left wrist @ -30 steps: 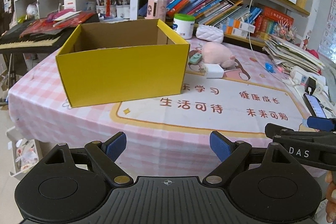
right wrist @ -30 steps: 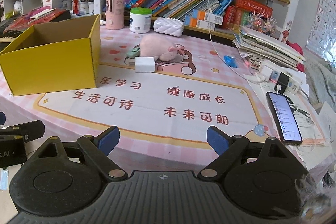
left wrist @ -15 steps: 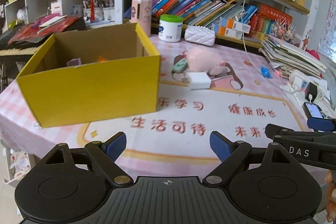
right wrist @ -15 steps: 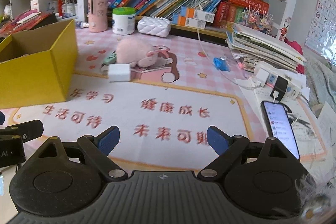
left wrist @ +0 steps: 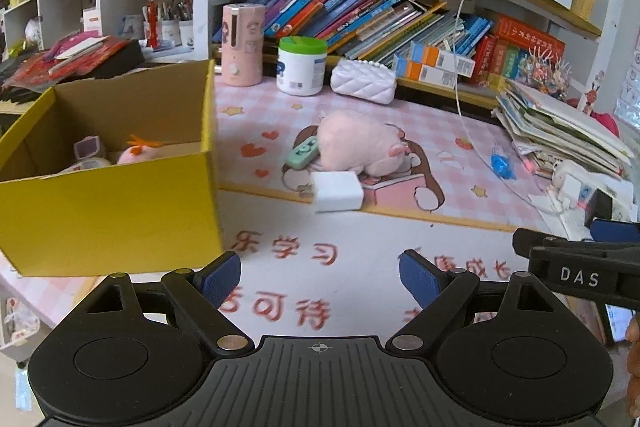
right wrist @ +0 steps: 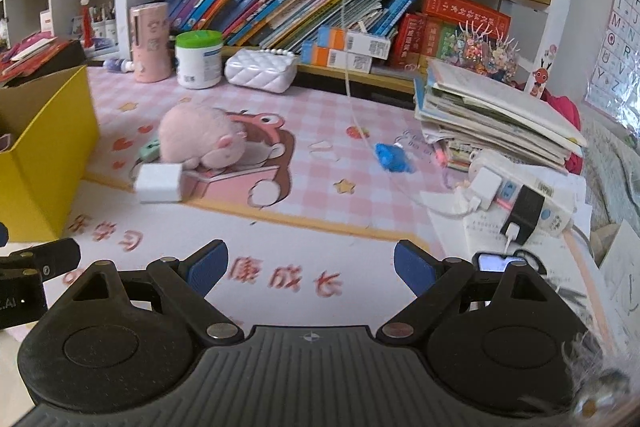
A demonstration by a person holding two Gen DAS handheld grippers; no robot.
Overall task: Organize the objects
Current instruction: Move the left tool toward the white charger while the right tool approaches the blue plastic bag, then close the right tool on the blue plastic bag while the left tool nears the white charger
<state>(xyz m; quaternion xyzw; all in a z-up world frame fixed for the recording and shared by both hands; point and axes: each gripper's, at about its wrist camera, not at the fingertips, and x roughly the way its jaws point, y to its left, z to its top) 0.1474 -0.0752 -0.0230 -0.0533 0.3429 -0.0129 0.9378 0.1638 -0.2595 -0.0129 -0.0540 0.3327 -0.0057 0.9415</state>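
Observation:
A yellow cardboard box [left wrist: 112, 211] stands at the left of the table; inside it lie a small pink toy [left wrist: 140, 153] and a purple-and-white item [left wrist: 86, 151]. A pink plush [left wrist: 356, 143], a white charger block [left wrist: 338, 191] and a mint green device [left wrist: 302, 151] lie together on the mat in the middle. In the right wrist view I see the plush [right wrist: 200, 137], the charger block [right wrist: 158, 183], the box [right wrist: 44, 155] and a small blue object [right wrist: 392, 157]. My left gripper [left wrist: 320, 273] is open and empty above the mat, short of the charger. My right gripper [right wrist: 310, 263] is open and empty.
A pink tumbler [left wrist: 243, 43], a green-lidded white jar [left wrist: 301, 65] and a white quilted pouch [left wrist: 364, 87] stand at the back before shelves of books. A stack of papers [right wrist: 492, 119], a power strip [right wrist: 520, 195] and a phone [right wrist: 500, 263] crowd the right side.
Both grippers have moved forward and to the right over the table. The box has slid left in view and the plush and charger are nearer. Both stay open.

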